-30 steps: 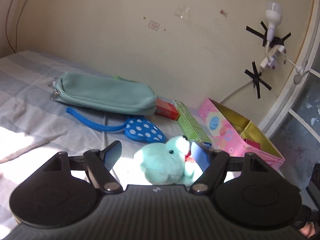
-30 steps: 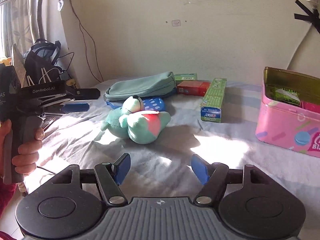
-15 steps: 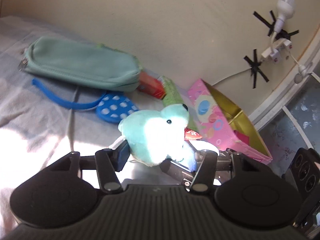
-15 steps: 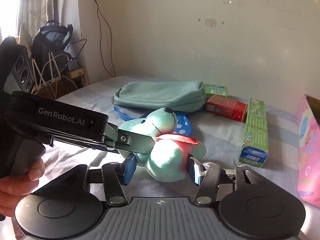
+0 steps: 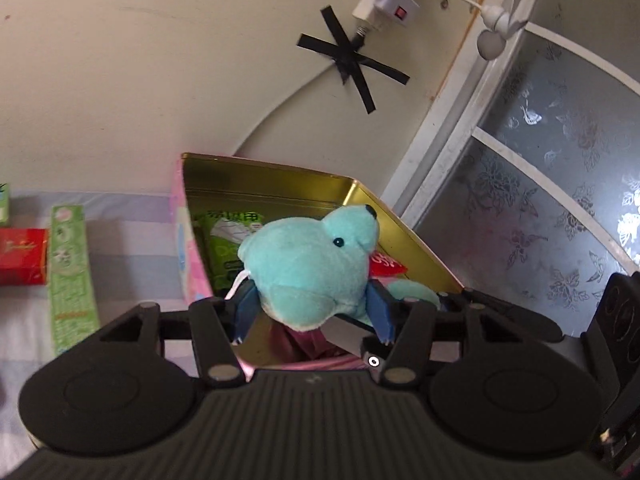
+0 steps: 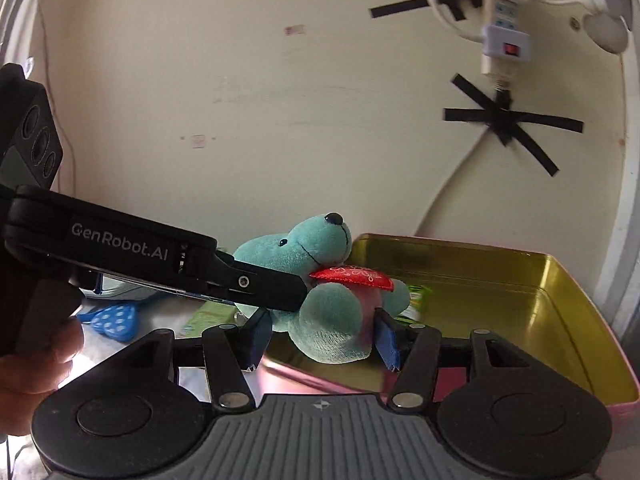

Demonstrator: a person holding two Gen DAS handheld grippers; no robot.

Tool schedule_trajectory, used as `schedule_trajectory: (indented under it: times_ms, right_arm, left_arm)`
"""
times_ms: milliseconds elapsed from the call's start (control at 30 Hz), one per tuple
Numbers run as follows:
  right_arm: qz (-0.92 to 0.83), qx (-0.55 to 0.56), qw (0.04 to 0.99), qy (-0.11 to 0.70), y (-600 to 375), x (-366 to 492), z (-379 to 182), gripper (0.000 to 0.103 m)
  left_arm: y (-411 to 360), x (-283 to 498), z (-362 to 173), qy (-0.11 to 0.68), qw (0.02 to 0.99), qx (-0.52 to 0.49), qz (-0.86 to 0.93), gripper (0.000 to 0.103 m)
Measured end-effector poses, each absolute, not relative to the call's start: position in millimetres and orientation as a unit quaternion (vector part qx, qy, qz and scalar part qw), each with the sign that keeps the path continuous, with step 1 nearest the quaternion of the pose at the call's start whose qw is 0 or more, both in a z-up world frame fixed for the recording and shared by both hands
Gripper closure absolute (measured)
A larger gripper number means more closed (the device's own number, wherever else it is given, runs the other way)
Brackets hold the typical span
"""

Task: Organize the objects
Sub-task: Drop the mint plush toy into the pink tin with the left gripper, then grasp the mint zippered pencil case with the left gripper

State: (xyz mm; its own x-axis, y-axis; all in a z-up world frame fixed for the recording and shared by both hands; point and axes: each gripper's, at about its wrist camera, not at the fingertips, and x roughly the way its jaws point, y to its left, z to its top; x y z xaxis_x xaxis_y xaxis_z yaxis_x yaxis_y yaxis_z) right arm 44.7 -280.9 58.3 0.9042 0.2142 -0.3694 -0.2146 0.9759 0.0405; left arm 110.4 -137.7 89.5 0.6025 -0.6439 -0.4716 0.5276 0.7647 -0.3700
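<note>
Two hand-held grippers both grip one small teal plush bear (image 5: 308,268), held in the air above an open tin (image 5: 280,184) that is pink outside and gold inside.

In the left wrist view, the left gripper (image 5: 312,312) has its blue pads pressed against the sides of the bear's head, which fills the gap between them. The bear's snout points up and to the right. Its body is mostly hidden behind the head; only a rounded teal limb and the edge of a red heart (image 5: 386,266) show to the right. Inside the tin, a green packet (image 5: 228,240) is partly covered by the bear, and something dark pink lies low in the tin, too hidden to identify. Left of the tin, on striped bedding (image 5: 120,216), lie a long green box (image 5: 70,276) and a red box (image 5: 22,256), the latter cut off by the frame edge.

In the right wrist view, the right gripper (image 6: 320,336) closes narrowly on the bear's lower body, a pad on each side. The left gripper's black arm crosses from the left and covers the bear's near side, so its contact there cannot be seen. A hand (image 6: 36,364) at the lower left is partly cut off. Behind that arm, a blue dotted item (image 6: 114,320) is only partly visible. The tin's near edge is hidden by the gripper body.

On the wall, black tape (image 6: 508,124) crosses over a white cable.
</note>
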Motion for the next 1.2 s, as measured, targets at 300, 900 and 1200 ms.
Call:
schedule_trajectory:
  times_ms: [300,900,1200]
  right_arm:
    - [0.032,0.03,0.978,0.202,-341,87,48,0.051]
    - [-0.003,0.091,0.984,0.152,-339,39,44,0.041]
    - [0.165,0.087,0.966,0.177,-237,28,52,0.041]
  left_arm:
    - [-219,156,80,0.307,0.892,-0.053,-0.328,0.04]
    - [-121,64,84,0.241,0.934,-0.028,-0.263,0.04]
    - [17,21,52,0.266,0.946,-0.053,-0.18,0.04]
